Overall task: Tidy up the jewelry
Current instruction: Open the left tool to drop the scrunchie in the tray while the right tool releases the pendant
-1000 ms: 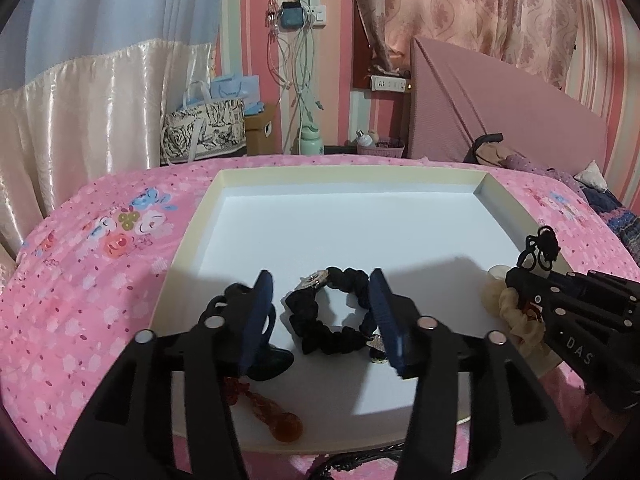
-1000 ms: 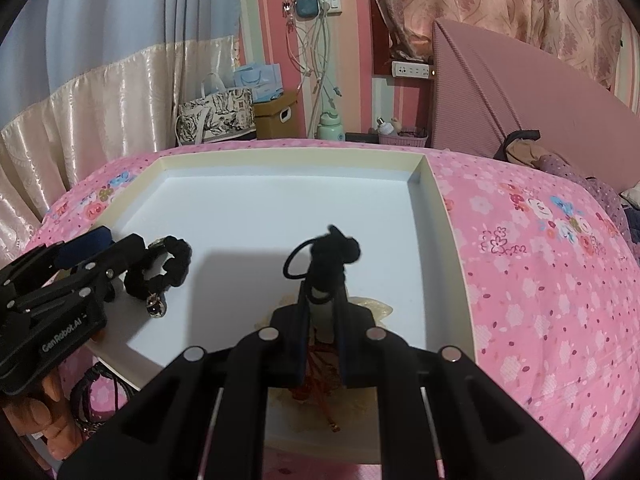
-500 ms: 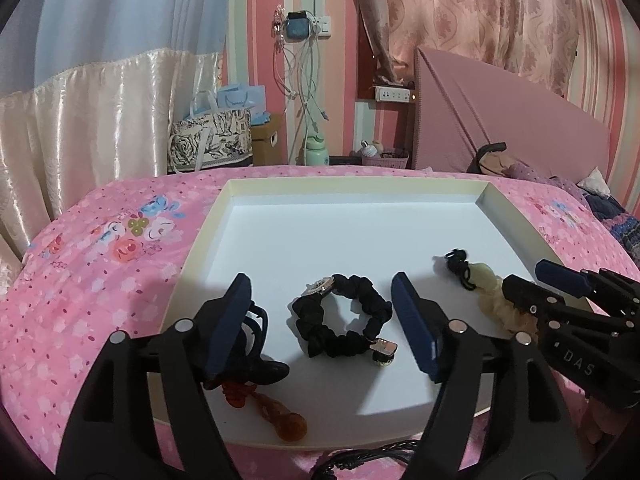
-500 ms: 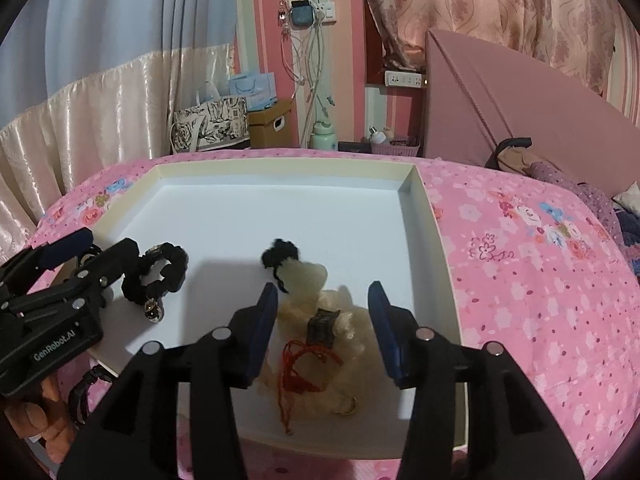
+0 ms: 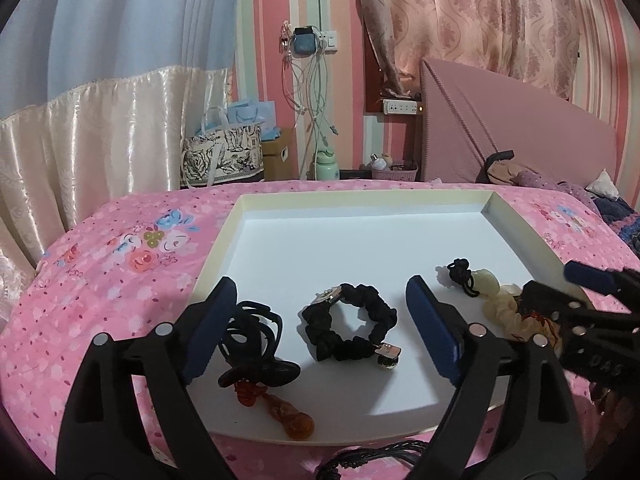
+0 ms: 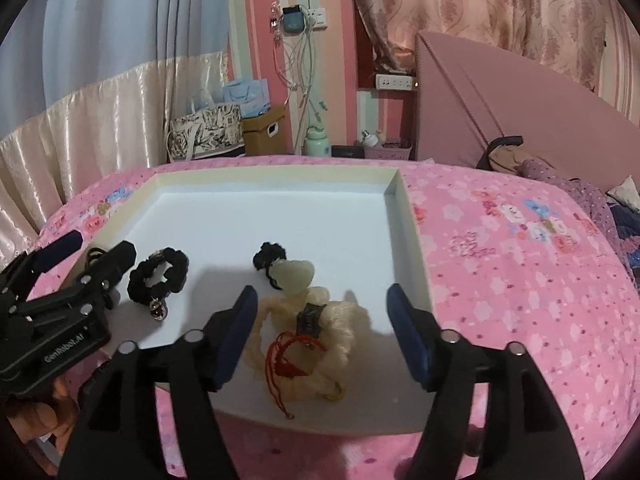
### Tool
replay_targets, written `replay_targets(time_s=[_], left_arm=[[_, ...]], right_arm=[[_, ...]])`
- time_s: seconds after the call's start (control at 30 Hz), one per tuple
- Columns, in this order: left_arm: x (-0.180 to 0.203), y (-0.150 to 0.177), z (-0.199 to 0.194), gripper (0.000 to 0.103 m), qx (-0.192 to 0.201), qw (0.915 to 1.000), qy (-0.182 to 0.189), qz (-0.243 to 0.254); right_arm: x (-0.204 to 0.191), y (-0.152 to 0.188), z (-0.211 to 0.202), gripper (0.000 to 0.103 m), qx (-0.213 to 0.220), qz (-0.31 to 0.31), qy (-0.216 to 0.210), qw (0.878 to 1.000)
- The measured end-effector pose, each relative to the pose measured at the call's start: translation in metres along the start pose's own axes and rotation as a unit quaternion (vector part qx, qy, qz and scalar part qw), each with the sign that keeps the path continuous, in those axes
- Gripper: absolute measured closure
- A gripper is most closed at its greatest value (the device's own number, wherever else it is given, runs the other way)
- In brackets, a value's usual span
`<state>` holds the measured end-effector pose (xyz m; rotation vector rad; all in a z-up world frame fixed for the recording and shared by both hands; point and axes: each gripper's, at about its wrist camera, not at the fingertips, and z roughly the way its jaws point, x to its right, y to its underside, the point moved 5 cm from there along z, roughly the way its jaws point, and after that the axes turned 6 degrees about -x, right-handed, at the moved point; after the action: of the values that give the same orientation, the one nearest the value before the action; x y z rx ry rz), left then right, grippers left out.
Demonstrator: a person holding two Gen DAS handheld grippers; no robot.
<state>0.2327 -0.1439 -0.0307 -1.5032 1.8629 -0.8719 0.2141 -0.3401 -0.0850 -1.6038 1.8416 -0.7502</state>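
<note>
White tray on the pink bedspread already holds black scrunchie, amber pendant and cream scrunchie; left gripper and right gripper, jaws just opening, stand wide and empty; black cord apparently remains outside.

The bedspread was hot pink with little flowers all over. The tray was white inside with a cream rim. One scrunchie was black, another pale cream, plus an amber-orange pendant. Wallpaper had pink stripes.
</note>
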Motion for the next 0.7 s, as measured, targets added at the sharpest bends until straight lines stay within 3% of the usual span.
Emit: replay_targets(time_s=[0.7], left_arm=[[-0.006,0.0,-0.013,0.013,0.025,0.9996,-0.005,-0.01]], right_arm=[[0.016,-0.003,-0.016,0.031,0.01,0.014,-0.013,1.0]])
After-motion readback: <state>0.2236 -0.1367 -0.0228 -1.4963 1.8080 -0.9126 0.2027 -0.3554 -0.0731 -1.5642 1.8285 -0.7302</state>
